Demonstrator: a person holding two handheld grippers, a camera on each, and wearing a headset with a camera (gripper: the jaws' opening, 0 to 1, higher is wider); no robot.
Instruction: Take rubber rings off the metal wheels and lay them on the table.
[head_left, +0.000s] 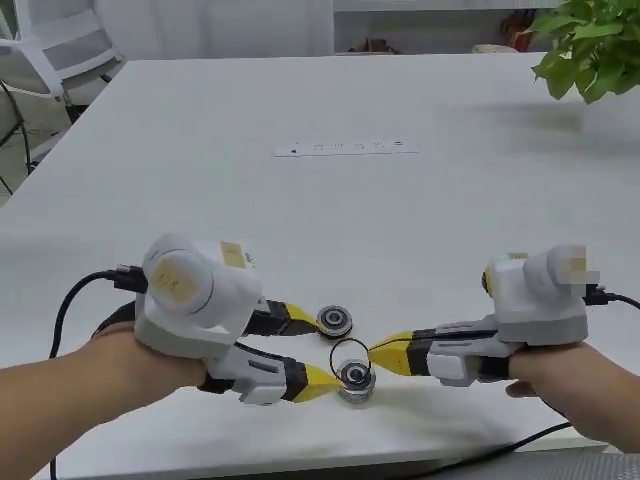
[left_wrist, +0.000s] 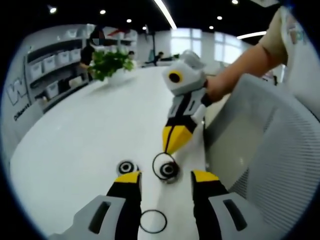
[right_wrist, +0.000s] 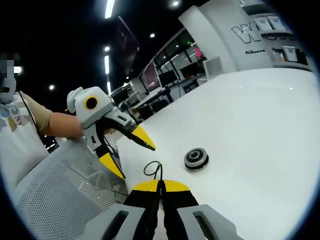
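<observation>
White worktop (head_left: 320, 200), near edge: one ring (left_wrist: 152, 221) is already laid down. A second ring (head_left: 350, 341) is pinched by the right tongs (head_left: 375, 352) at the near wheel (head_left: 355, 377). The left tongs (head_left: 326, 349) are held spread. The far wheel (head_left: 334, 320) is likely still to be stripped.

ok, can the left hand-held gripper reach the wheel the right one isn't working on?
Probably yes. The left hand-held gripper stands open, and that wheel lies just past one jaw tip, nothing between. The right hand-held gripper pinches a rubber ring at the neighbouring wheel.

Leafy plant (head_left: 585, 45) far right, white chair (head_left: 58, 52) far left, socket strip (head_left: 345, 148) between
</observation>
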